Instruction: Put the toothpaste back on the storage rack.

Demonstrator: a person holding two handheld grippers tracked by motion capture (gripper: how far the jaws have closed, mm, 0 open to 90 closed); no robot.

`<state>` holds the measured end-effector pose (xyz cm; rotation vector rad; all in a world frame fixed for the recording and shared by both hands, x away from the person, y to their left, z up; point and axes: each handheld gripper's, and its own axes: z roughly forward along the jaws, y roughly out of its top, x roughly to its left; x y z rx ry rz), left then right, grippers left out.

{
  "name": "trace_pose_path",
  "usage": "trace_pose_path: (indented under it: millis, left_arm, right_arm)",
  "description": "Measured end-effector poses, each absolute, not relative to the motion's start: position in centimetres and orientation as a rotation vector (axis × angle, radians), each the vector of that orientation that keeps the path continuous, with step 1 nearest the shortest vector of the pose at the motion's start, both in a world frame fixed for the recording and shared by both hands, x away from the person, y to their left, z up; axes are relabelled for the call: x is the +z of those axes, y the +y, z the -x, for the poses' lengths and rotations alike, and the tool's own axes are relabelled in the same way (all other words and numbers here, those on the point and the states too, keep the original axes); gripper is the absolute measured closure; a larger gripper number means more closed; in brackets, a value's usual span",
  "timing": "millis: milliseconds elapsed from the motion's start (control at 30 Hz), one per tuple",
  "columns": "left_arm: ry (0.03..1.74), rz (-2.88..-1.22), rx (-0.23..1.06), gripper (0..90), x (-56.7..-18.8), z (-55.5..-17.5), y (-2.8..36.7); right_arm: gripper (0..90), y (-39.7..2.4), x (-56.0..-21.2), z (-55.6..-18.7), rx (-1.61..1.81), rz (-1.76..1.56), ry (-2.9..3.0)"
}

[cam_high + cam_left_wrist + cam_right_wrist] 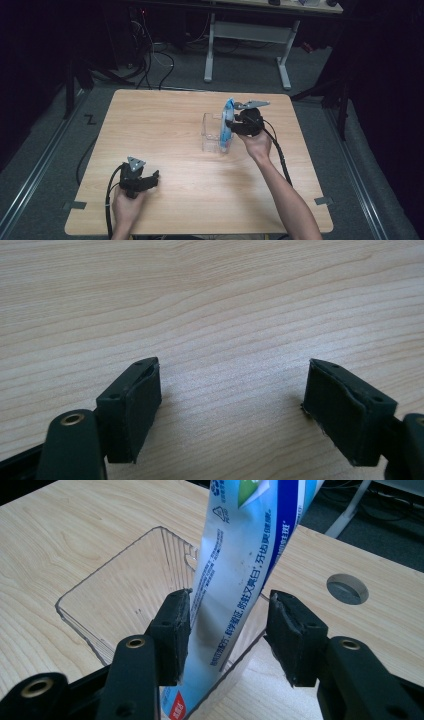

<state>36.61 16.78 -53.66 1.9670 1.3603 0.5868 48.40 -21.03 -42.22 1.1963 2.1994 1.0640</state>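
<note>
The right gripper (227, 630), jaws parted and gripping nothing, brackets a toothpaste tube (240, 570) standing in the clear box (115, 585). Best withdraw straight, without tipping it. The left gripper (232, 410) rests open, empty.

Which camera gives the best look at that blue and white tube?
The right gripper view: the tube stands close up in the clear box, its print legible, between the right claw. The high view shows it small and far off. The left gripper view looks at the wooden table.
</note>
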Motion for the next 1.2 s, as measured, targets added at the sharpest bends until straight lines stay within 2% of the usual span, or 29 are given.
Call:
trace_pose_path:
  millis: [800, 1200]
  left_arm:
    - [1.361, -1.964, 0.587, 23.2, -53.7, -36.6, 16.8]
    - [1.361, -1.965, 0.587, 23.2, -53.7, -36.6, 16.8]
  right_arm:
    - [50.6, -22.4, -42.5, -47.2, 1.066, -1.200, 2.180]
    - [49.6, -23.0, -43.7, -46.8, 1.077, -1.234, 2.185]
